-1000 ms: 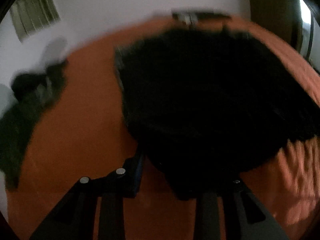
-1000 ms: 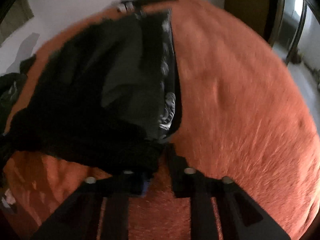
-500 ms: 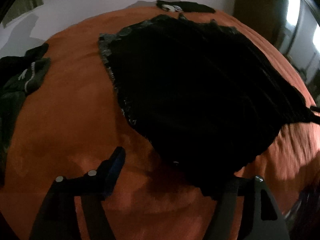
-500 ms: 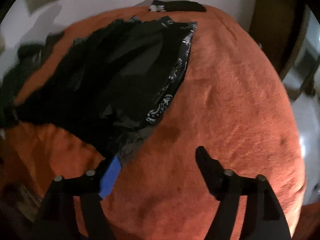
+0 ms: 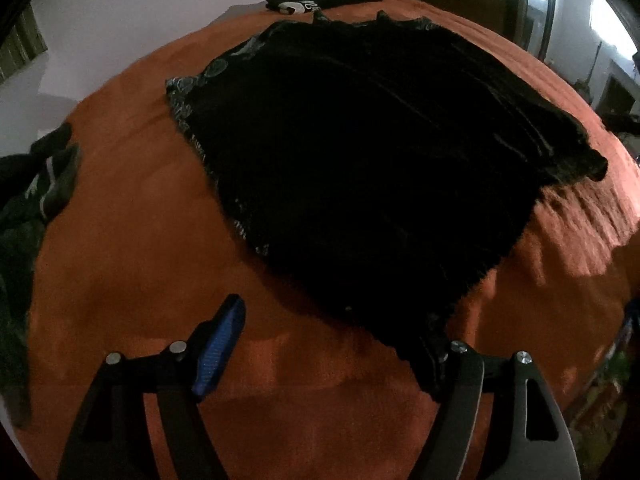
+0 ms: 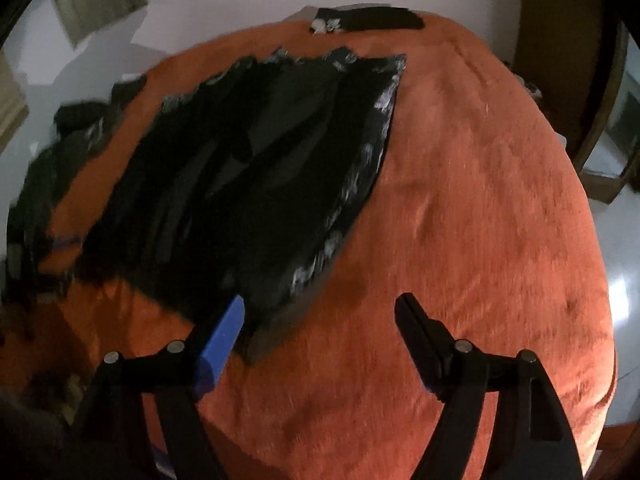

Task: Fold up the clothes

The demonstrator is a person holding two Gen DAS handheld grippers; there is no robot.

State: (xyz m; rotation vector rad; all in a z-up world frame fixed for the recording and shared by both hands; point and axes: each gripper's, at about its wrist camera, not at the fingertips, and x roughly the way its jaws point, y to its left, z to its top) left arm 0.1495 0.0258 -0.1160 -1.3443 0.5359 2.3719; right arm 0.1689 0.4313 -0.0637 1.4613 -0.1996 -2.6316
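A black garment (image 5: 360, 152) with a patterned grey hem lies spread flat on the orange bedcover (image 5: 132, 264). It also shows in the right wrist view (image 6: 256, 176). My left gripper (image 5: 332, 344) is open just short of the garment's near corner; the cloth lies against its right finger (image 5: 436, 364). My right gripper (image 6: 320, 328) is open and empty, its blue-padded left finger (image 6: 220, 340) beside the garment's near corner.
A dark green and black pile of clothes (image 5: 28, 208) lies at the bed's left edge. A folded black item (image 5: 320, 0) sits at the far edge by the white wall. A wooden frame (image 6: 600, 120) stands right of the bed.
Both grippers were shut on the garment's near edge a second ago. They have opened, let it drop flat, and drawn back a little.
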